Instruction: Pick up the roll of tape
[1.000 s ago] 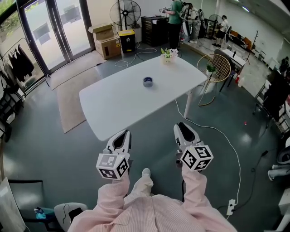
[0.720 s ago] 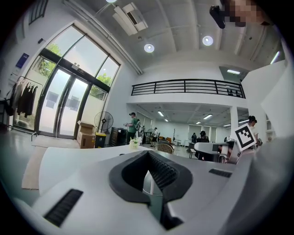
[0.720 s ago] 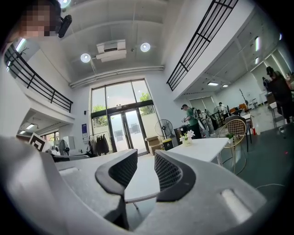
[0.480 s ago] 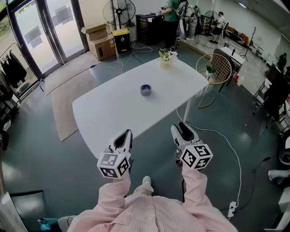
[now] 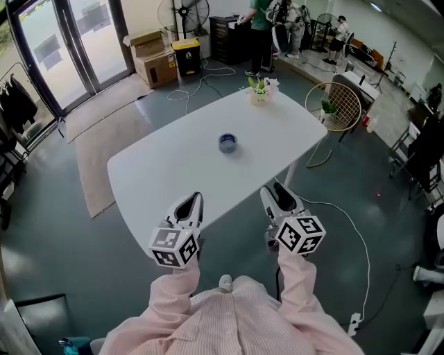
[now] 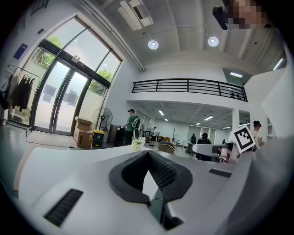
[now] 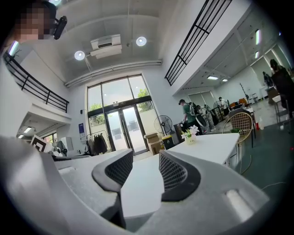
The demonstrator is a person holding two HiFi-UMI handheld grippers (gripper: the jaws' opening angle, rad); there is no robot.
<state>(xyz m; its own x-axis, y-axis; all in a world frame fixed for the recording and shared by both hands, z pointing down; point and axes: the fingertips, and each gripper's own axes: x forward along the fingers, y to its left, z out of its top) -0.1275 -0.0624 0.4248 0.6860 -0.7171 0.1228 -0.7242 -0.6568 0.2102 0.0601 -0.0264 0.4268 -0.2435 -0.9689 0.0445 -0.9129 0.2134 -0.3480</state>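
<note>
Person in pink sleeves [image 5: 175,299] stands at the near edge of a white table [image 5: 159,173] w/ a two-jaw gripper in each hand, both aimed roughly level across the tabletop. The left gripper [image 5: 189,203] has its jaws pressed together: in the left gripper view the dark ribbed pads [image 6: 163,172] meet at the tips, nothing pinched btwn them. The right gripper [image 5: 277,198] has its jaws spread and opening; in the right gripper view its pads [image 7: 172,173] stand apart w/ only bare tabletop showing through the gap.

The roll of tape [image 5: 227,143], blue, lies flat near the table's ctr, well ahead of both sets of jaws and roughly btwn the lines they point along; neither gripper touches it. Neither gripper view shows the roll.

Farther ahead of the jaws, past the roll, a small flower pot [image 5: 259,90] sits by the table's far end. A round wire chair [image 5: 336,104] stands off the table's far corner, ahead and to the right of the right jaws. Cardboard boxes [image 5: 149,59] and a standing fan [image 5: 184,12] line the far wall in the bkgd.
</note>
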